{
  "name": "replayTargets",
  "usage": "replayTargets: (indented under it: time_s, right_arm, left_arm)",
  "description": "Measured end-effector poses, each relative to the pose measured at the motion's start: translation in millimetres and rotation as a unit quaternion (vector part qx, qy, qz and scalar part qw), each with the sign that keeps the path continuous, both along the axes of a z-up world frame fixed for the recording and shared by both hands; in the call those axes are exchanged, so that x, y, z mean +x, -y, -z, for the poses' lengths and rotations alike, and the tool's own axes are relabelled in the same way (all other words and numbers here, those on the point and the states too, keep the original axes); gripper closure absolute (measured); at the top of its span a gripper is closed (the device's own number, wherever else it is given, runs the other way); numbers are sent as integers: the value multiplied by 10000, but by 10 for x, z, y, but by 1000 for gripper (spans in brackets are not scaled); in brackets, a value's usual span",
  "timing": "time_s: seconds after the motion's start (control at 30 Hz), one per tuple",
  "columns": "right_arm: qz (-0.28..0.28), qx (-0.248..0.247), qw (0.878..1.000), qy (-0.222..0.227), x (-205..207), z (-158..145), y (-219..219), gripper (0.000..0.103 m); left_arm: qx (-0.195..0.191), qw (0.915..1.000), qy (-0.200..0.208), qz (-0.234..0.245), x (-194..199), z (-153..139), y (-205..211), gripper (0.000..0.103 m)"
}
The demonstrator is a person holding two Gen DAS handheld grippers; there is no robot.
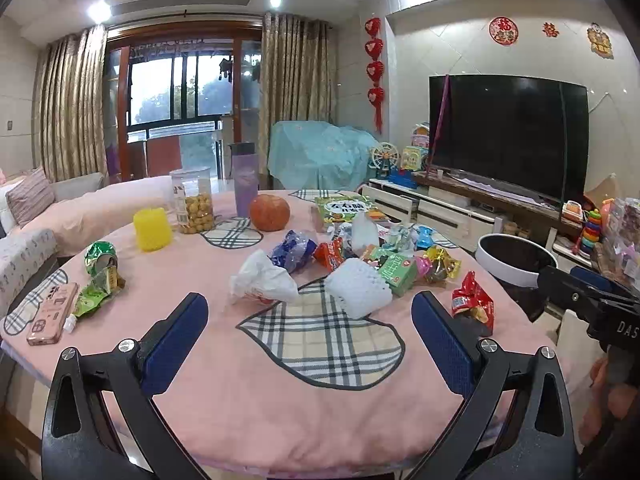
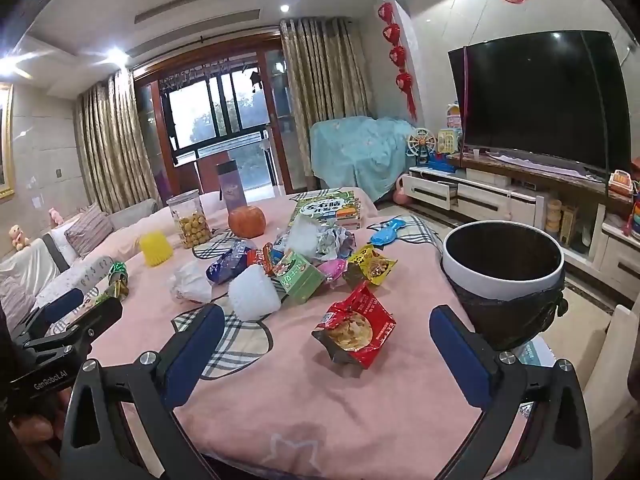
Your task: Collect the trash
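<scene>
A pile of trash lies mid-table: a white foam net point(image 1: 358, 293) point(image 2: 253, 293), a white plastic bag point(image 1: 264, 280) point(image 2: 191, 282), a green carton point(image 1: 397, 272) point(image 2: 301, 276), a blue wrapper point(image 1: 294, 249) and a yellow wrapper point(image 2: 370, 264). A red snack bag point(image 2: 354, 330) point(image 1: 472, 304) lies nearest the white bin with a black liner point(image 2: 504, 276) point(image 1: 516, 266) at the table's right edge. My left gripper point(image 1: 308, 322) is open, above the near plaid patch. My right gripper point(image 2: 326, 338) is open, its fingers either side of the red snack bag, short of it.
Green wrappers point(image 1: 100, 276) and a pink phone point(image 1: 52, 318) lie at the left edge. A yellow cup point(image 1: 152, 228), a snack jar point(image 1: 194, 202), a purple bottle point(image 1: 245, 178), an orange fruit point(image 1: 270, 212) and a book point(image 1: 346, 208) stand at the back. A TV stand is at right.
</scene>
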State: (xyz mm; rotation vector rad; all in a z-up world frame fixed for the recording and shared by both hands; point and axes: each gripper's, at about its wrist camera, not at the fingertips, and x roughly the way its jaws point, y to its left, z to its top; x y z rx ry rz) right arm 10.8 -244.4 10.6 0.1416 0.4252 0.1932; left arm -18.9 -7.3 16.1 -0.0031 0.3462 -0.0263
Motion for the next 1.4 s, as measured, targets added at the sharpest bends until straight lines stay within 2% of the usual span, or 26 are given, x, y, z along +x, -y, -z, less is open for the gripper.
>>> replayTargets:
  time_s: [1.4]
  right_arm:
    - [-56, 39, 10000, -71, -18, 30, -47, 0]
  left_arm:
    - [-88, 10000, -23, 18, -11, 8, 0, 0]
